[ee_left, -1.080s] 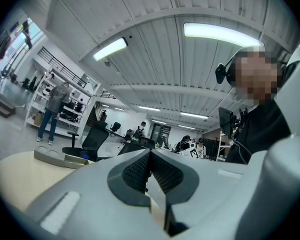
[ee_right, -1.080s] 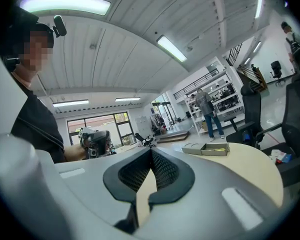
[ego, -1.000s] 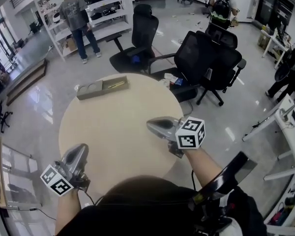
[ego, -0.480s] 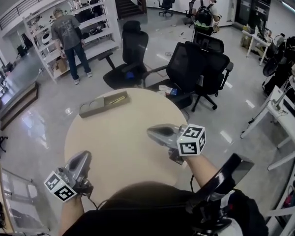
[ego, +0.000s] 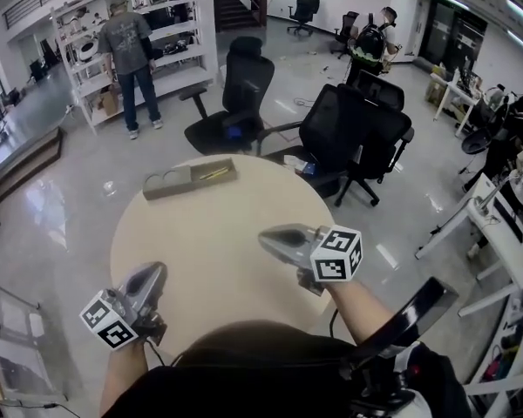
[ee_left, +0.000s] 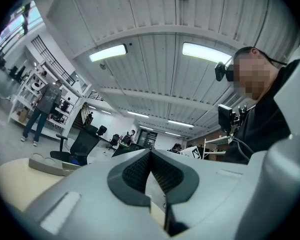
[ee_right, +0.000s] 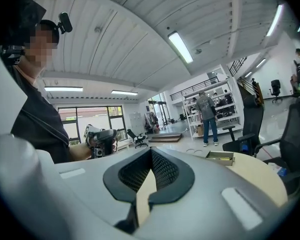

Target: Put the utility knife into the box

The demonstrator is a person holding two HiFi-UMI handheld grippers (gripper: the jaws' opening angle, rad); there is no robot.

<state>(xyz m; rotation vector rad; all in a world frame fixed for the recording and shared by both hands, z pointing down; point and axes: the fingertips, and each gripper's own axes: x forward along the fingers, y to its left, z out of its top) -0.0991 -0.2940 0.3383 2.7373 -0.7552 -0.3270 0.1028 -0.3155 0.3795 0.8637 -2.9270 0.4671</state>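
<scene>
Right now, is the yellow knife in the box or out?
In: the knife lies inside the long compartment of the box, at the far edge of the table.

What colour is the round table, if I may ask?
The table is pale beige; head view shows best.

From my remote seat, the round pale beige surface (ego: 209, 233) reads as smooth and matt, with no glare. The polished grey floor (ego: 61, 198) around it is glossy and mirrors the lights. The shallow grey box (ego: 170, 181) looks dull and matt; the slim yellow utility knife (ego: 213, 173) in it is too small to judge. The left tool (ego: 154, 268) and the right tool (ego: 266, 233) have smooth grey plastic shells with a faint sheen, and their black pads (ee_left: 135, 171) show a rough, cross-hatched texture. The black office chairs (ego: 349, 120) look mesh-backed.
</scene>
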